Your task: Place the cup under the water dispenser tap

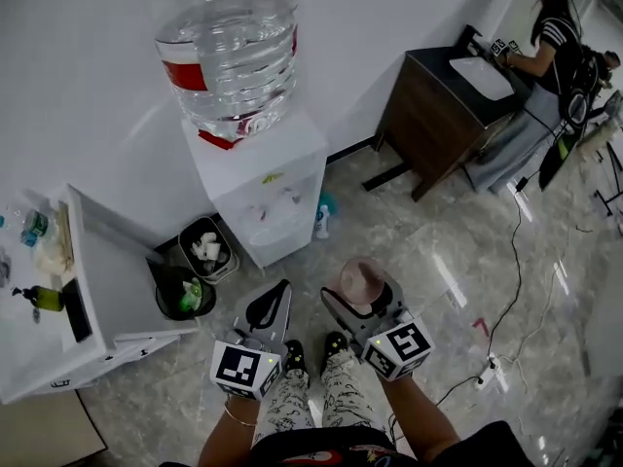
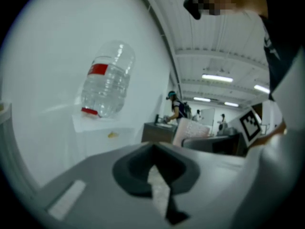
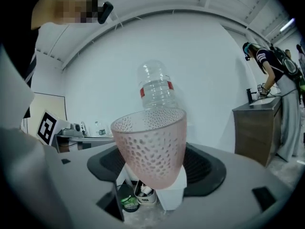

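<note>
The white water dispenser (image 1: 261, 185) stands against the wall ahead, with a large clear bottle (image 1: 230, 49) upside down on top; it also shows in the right gripper view, where the bottle (image 3: 156, 89) rises behind the cup. A pink dimpled cup (image 3: 150, 144) sits upright between the jaws of my right gripper (image 3: 155, 165), which is shut on it. In the head view the cup (image 1: 360, 280) and right gripper (image 1: 362, 298) hang over the floor, short of the dispenser. My left gripper (image 1: 272, 306) is beside it, jaws together and empty, also seen in the left gripper view (image 2: 155, 168).
Two bins (image 1: 206, 249) (image 1: 183, 293) stand left of the dispenser, next to a white cabinet (image 1: 107, 290). A small bottle (image 1: 322, 218) sits at the dispenser's right foot. A dark sink cabinet (image 1: 438, 110), a person (image 1: 555, 32) and floor cables (image 1: 506, 309) lie to the right.
</note>
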Available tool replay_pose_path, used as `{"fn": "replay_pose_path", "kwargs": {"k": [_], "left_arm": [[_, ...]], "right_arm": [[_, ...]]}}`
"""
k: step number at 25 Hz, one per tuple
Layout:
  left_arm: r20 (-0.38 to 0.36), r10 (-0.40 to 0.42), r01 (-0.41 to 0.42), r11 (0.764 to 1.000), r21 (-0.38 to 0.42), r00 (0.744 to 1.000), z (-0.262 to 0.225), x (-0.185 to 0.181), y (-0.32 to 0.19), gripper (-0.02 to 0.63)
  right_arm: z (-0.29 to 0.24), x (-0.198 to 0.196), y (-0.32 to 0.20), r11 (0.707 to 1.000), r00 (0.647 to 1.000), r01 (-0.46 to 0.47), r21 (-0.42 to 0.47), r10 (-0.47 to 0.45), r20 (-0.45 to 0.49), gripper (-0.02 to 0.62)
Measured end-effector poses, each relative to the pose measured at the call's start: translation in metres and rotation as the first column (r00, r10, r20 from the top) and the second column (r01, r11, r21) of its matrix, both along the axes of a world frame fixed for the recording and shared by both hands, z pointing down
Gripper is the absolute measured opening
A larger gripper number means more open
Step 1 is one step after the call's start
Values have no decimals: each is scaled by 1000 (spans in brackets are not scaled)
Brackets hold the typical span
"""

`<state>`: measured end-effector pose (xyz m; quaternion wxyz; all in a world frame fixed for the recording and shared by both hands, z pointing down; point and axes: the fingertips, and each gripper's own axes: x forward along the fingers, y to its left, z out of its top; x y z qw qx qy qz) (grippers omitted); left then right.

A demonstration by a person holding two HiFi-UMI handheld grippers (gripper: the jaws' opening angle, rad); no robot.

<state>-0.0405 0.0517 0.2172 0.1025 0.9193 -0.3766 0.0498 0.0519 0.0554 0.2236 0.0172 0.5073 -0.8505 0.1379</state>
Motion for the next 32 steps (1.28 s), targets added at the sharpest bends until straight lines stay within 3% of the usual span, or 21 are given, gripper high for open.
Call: {"fn": "replay_pose_path", "kwargs": {"k": [9,15,18,26,32], "left_arm": [[-45,-80,77,994,-72,996,138,13,-88,-2],[-31,-117,110,980,-164,993,212,5,-104,-2],[-20,-116,110,976,-190,993,237,1,-105,-2],[38,-122,128,958,-255,992,271,-15,-109,-2],[11,-112,111,953,-281,994,272,-7,-112,-2]], "right_arm": [[170,-3,-136,999,998,-26,-27,25,-65,351],[290,-22,-206,998,987,-8,-66,-3,-162,351],[339,-22,-230,993,979,-55,-107,32,-200,351],[392,-30,-270,989,971,-53,-137,19,-240,351],[402,-33,-279,991,974,-39,-128,9,-226,351]]}}
